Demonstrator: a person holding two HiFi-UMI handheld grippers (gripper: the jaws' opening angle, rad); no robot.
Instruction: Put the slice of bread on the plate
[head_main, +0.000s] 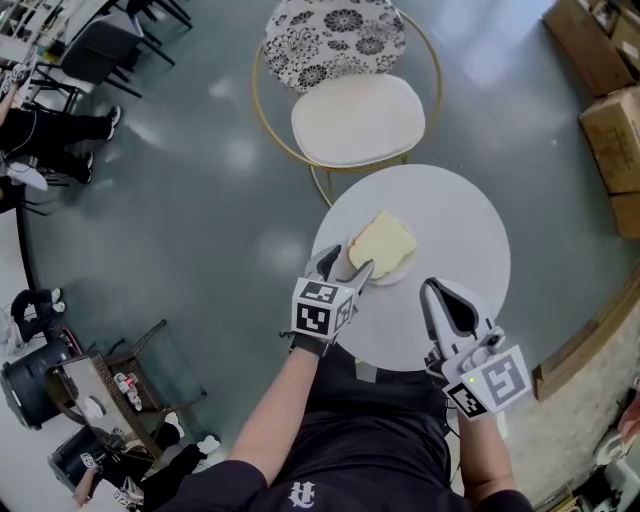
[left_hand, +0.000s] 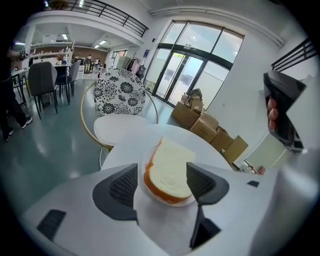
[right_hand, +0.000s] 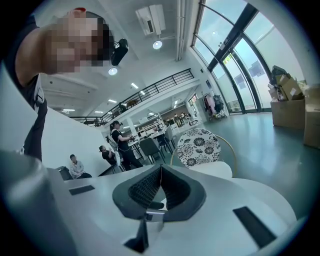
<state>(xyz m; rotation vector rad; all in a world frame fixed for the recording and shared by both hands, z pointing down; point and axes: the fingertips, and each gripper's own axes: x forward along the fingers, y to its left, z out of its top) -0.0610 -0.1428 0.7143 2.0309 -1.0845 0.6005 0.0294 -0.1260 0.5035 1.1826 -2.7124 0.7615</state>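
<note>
Near the table's left edge: bread on plate, left gripper open around it.
The bread (head_main: 382, 243) lies on the plate (head_main: 400, 273) by the left edge of the round table (head_main: 460, 225). The left gripper (head_main: 348, 265) points down at it with its jaws spread wide, the slice's near end between them, unsqueezed. The right gripper (head_main: 440, 295) is at the table's near edge, jaws together and empty, apart from the bread.

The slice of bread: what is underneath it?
A small white plate, only its rim showing around the slice of bread, on the round white table. The plate's middle is covered by the bread.
</note>
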